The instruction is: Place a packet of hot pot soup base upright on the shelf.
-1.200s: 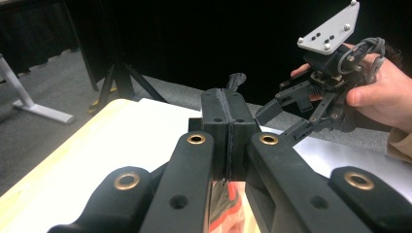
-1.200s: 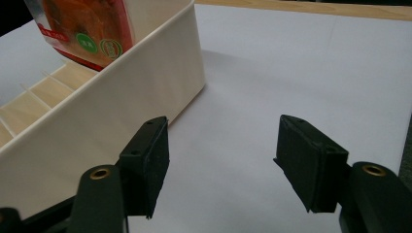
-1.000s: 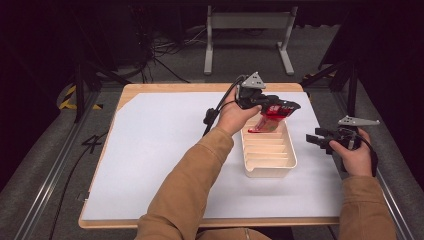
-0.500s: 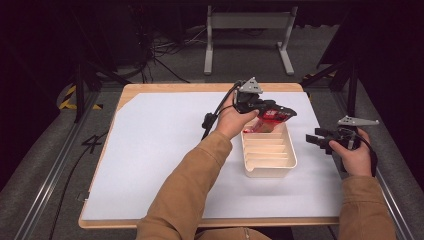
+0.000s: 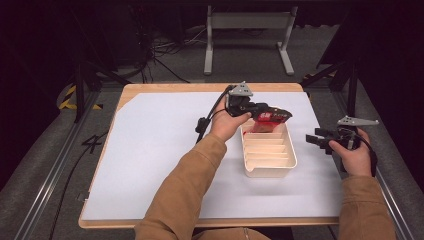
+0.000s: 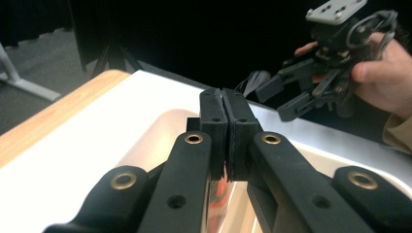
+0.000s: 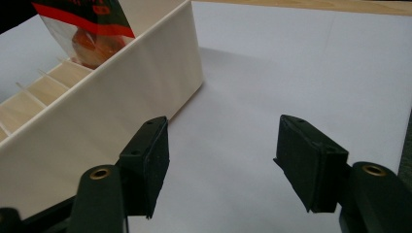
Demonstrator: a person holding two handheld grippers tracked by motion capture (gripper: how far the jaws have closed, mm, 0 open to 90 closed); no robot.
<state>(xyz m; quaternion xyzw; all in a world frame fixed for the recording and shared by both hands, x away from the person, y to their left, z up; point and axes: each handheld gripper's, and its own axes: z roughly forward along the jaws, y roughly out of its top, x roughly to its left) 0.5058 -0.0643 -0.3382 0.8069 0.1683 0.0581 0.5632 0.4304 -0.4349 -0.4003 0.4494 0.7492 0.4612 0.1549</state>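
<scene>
A red and clear snack packet (image 5: 264,120) hangs over the far end of a white divided tray (image 5: 293,159). My left gripper (image 5: 281,116) is shut on the packet's top edge, reaching in from the left. In the left gripper view the jaws (image 6: 224,131) are pressed together, with the packet (image 6: 219,190) showing just below them. My right gripper (image 5: 314,141) hovers right of the tray, open and holding nothing. In the right gripper view its fingers (image 7: 223,145) stand apart over white paper, beside the tray wall (image 7: 97,111), and the packet (image 7: 92,29) dangles at the top left.
White paper (image 5: 160,150) covers the wooden table (image 5: 175,88). A black cable (image 5: 207,117) trails from the left gripper across the paper. The right hand and its gripper (image 6: 316,80) show far off in the left gripper view. Metal stands and cables lie on the floor beyond.
The left gripper has drawn slightly back to the left with the packet over the tray's far end. The right gripper has stayed put.
</scene>
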